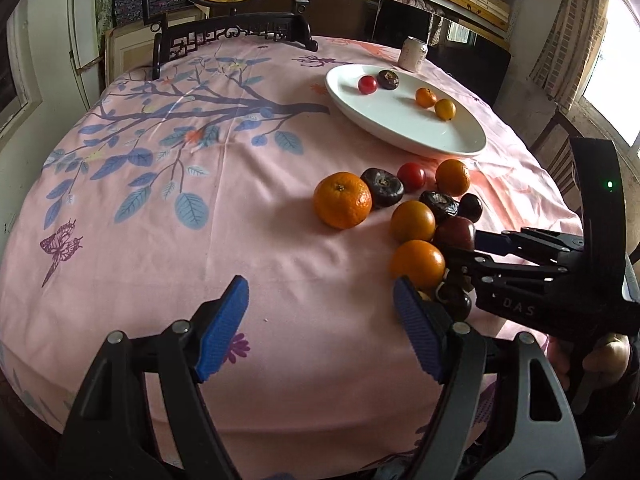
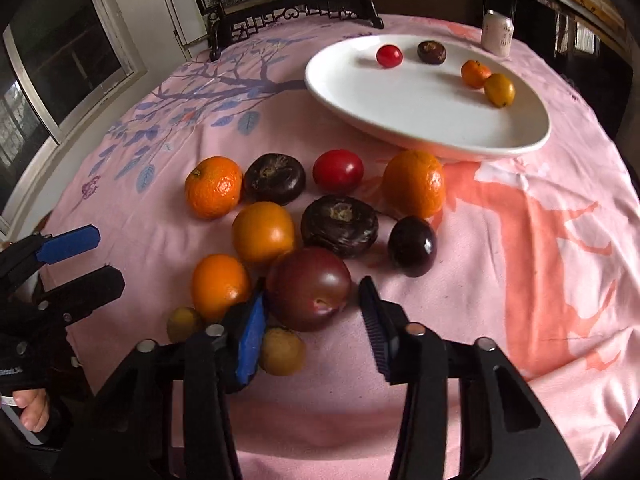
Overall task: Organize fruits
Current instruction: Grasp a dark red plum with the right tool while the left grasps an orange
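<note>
The right claw (image 2: 316,316) stands wide, its two fingers flanking a round, dark red-purple plum (image 2: 309,288) that sits on the pink, tree-printed cloth of the worktop (image 2: 520,280); the blue pad is just beside the fruit's left flank, while a small gap shows on the right. The plum lies dead ahead between the fingers, being round with no long axis to favour, so closing should take it as it stands. The left claw (image 1: 320,328) is also wide, holds nothing, and hangs over bare cloth with the fruit cluster off to its right, so the right one is clearly nearer. Beyond the cluster, the oval white ceramic plate (image 2: 400,116) already carries four small fruits.
</note>
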`<state>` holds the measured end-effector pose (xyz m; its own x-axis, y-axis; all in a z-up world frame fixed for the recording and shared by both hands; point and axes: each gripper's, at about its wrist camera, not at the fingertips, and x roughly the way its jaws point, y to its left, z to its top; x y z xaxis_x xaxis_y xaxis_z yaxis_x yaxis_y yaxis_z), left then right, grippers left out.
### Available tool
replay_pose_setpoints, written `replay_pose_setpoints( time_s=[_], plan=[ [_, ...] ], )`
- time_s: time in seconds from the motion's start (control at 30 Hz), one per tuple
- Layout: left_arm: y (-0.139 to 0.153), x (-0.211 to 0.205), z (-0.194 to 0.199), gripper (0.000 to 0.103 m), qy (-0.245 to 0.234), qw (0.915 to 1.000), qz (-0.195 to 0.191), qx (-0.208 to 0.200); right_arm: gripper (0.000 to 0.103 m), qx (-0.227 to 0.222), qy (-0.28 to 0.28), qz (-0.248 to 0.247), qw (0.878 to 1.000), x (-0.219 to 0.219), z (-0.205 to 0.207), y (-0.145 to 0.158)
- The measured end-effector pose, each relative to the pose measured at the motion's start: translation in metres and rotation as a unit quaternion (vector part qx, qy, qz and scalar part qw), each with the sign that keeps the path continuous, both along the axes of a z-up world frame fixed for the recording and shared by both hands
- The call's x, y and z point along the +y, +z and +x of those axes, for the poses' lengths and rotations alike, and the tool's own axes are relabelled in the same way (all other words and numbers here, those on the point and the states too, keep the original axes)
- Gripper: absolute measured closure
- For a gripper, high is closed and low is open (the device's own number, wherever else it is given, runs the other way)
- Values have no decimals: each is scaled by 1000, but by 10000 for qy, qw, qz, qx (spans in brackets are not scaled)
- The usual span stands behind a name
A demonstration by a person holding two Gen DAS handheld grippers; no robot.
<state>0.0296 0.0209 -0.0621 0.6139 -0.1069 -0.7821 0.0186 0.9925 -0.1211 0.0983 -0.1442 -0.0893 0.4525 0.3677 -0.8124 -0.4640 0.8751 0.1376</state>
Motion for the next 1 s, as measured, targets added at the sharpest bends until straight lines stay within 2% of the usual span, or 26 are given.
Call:
replay_pose_setpoints(
  time_s=[0.1,0.23,0.4,0.53,0.6,0.63,0.7,0.77,1.0],
  plan=[
    [1,-6,0,26,-106,9999,-6,-18,65,-149,45,17,9999,-3,-9,10],
    [0,-20,4,26,-331,9994,-59,17,65,-324,-259,-50,9991,-31,-18,21],
    [-8,-44,21,26,-500,9984,-78,233,65,-302,-627,-58,9976,-64,-26,18],
    [-21,-62,39,28,-520,9975,56,468,65,-311,-665,75,9973,-75,-30,19],
    [-32,-66,48,41,-535,9966,-5,623,65,-349,-652,145,9972,-78,-33,21],
    [-34,-68,49,41,-512,9969,2,601,65,-367,-655,172,9970,-80,-34,22],
    [-34,-73,49,62,-514,9972,116,537,65,-387,-676,210,9967,-82,-34,23],
    [-33,-71,49,63,-478,9974,-45,546,65,-406,-687,245,9965,-85,-35,24],
    [-20,-64,39,63,-415,9982,-134,409,65,-444,-698,300,9961,-86,-38,26]
  ],
)
